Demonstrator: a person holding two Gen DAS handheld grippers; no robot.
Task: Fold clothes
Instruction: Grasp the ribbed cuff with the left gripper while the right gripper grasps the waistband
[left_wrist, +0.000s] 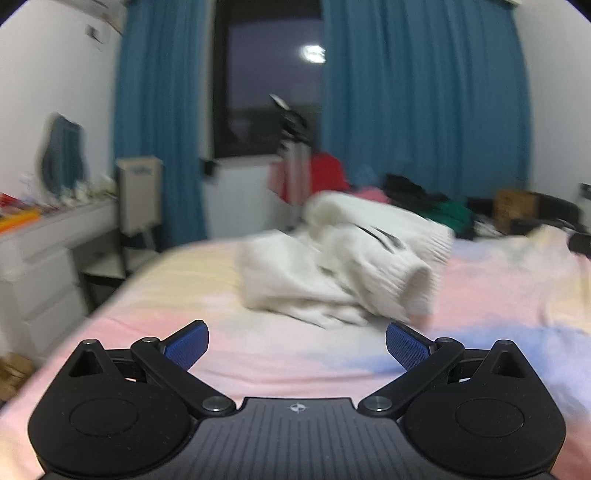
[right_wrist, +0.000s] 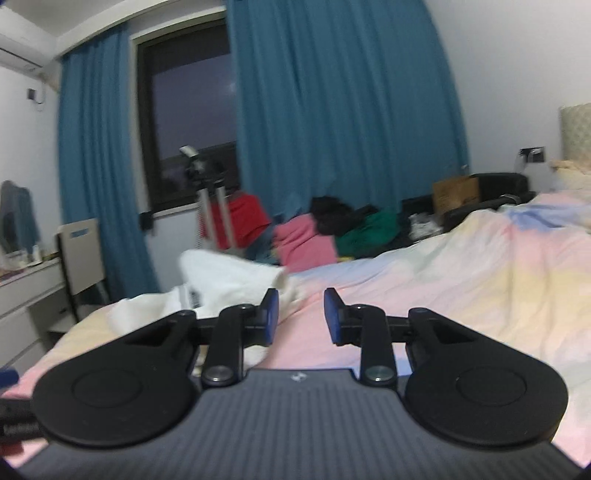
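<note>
Both your grippers are empty over the bed, with the white sweater lying ahead of them.

Your left gripper (left_wrist: 297, 345) has its jaws spread wide with nothing between them; only the pastel bedsheet (left_wrist: 258, 354) shows in the gap. The white sweater (left_wrist: 343, 262) lies crumpled on the bed just beyond it, one ribbed cuff turned toward you. Your right gripper (right_wrist: 301, 317) has its jaws partly closed, a narrow gap left between the blue pads (right_wrist: 272, 314), and it grips nothing. From that side the sweater sits left of the fingers, close to the left pad. A pile of clothes (right_wrist: 332, 232) lies near the blue curtains (right_wrist: 332, 110).
</note>
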